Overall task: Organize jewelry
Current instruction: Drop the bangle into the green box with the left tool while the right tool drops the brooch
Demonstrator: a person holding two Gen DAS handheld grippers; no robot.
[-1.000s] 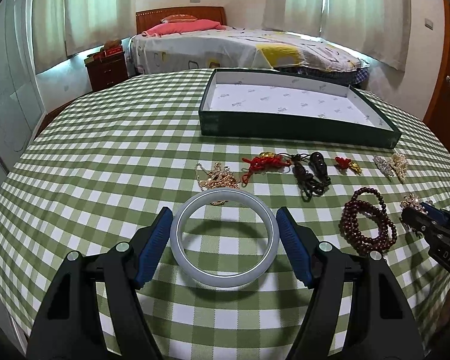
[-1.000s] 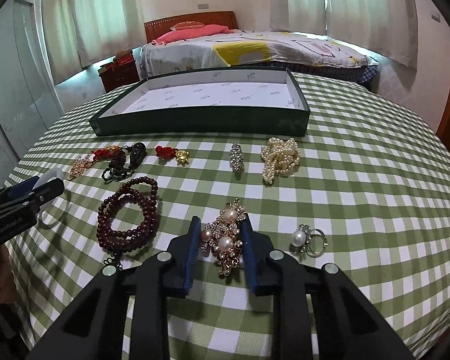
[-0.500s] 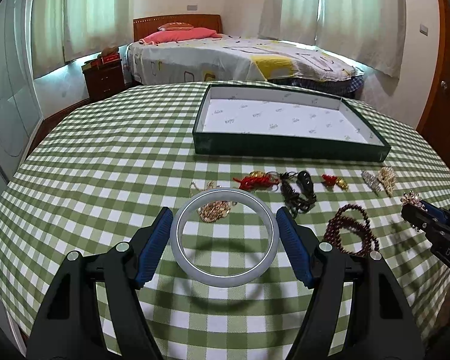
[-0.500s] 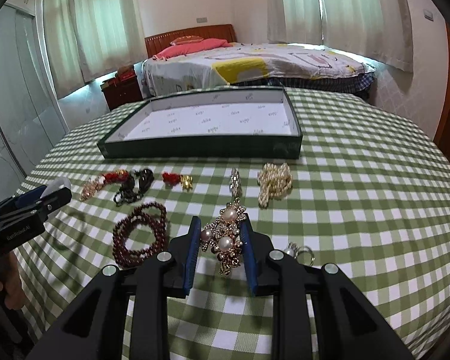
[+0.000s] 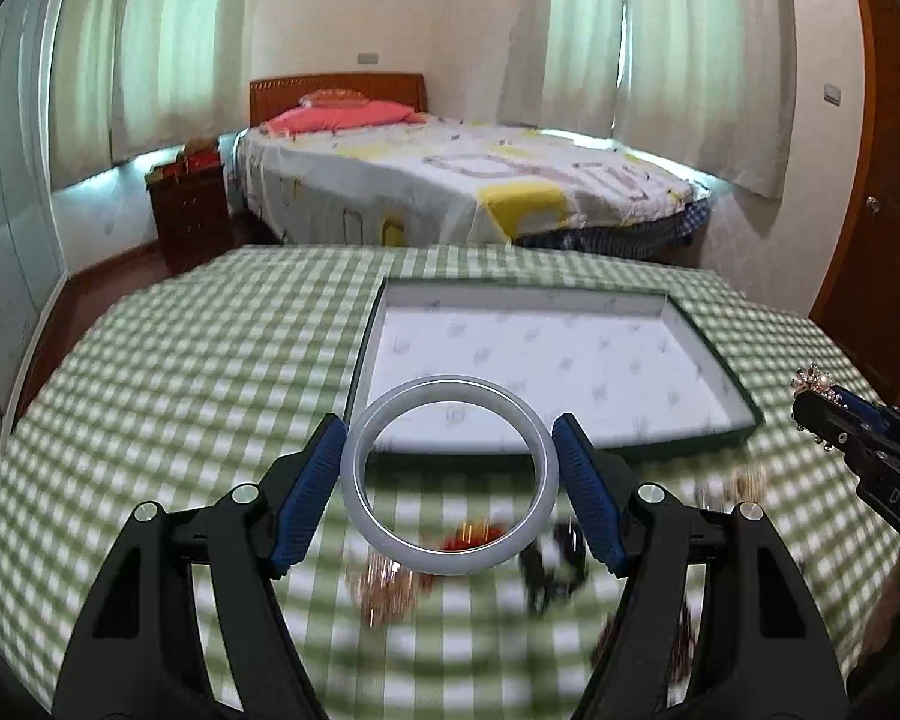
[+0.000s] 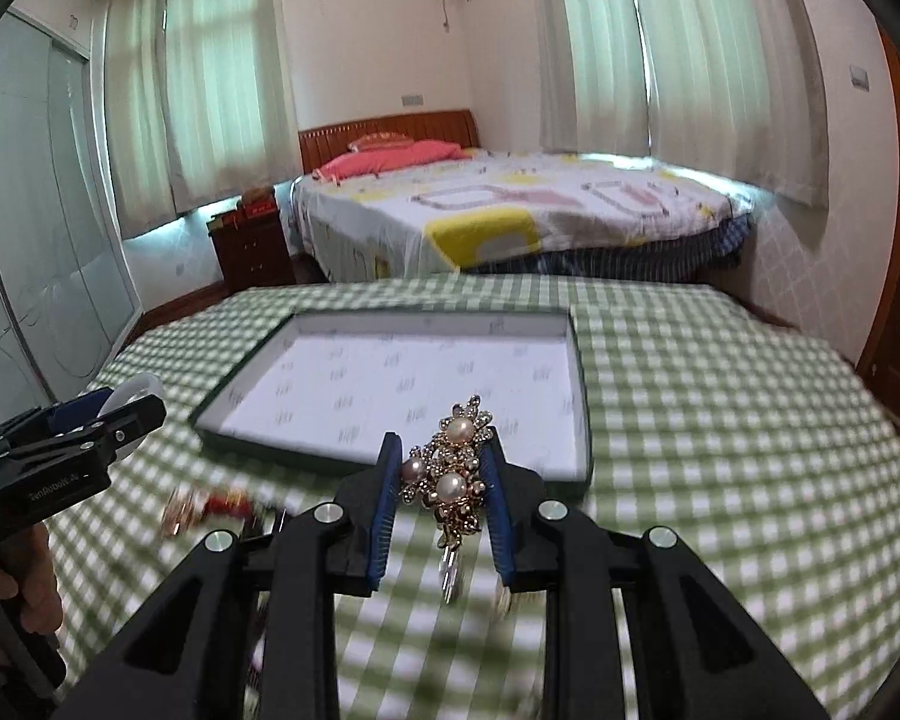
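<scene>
Pinched between the blue ribbed pads of the left gripper (image 5: 448,483) is a smooth, pale grey-white bangle (image 5: 447,474), a thick round ring of glossy stone-like material. It is held by its outer rim in the lower middle of the left wrist view, above the table, with its upper arc overlapping the near wall of the tray (image 5: 720,372). The jaws are spread wide, pressing on the ring's two sides.

In the right wrist view a gold-toned brooch (image 6: 450,480) is clamped between the narrowly set pads of the right gripper (image 6: 444,501). It is an ornate cluster of small sparkling stones with three round pearls, and a slim metal pin hangs from its lower end. It is seen in the lower middle of the frame, in front of the tray's near edge (image 6: 390,468).

The tray is shallow and rectangular, with dark green walls and a white paper lining printed with small grey marks. It rests on a round table (image 5: 180,360) covered with a green and white checked cloth.

Other pieces are blurred on the cloth below the grippers: something red (image 5: 474,537), something gold (image 5: 390,591) and something dark (image 5: 555,564); their shapes cannot be told.

A bed (image 6: 540,210) with a patterned cover and a pink pillow is seen in the upper middle, beside pale curtains (image 6: 192,90).
</scene>
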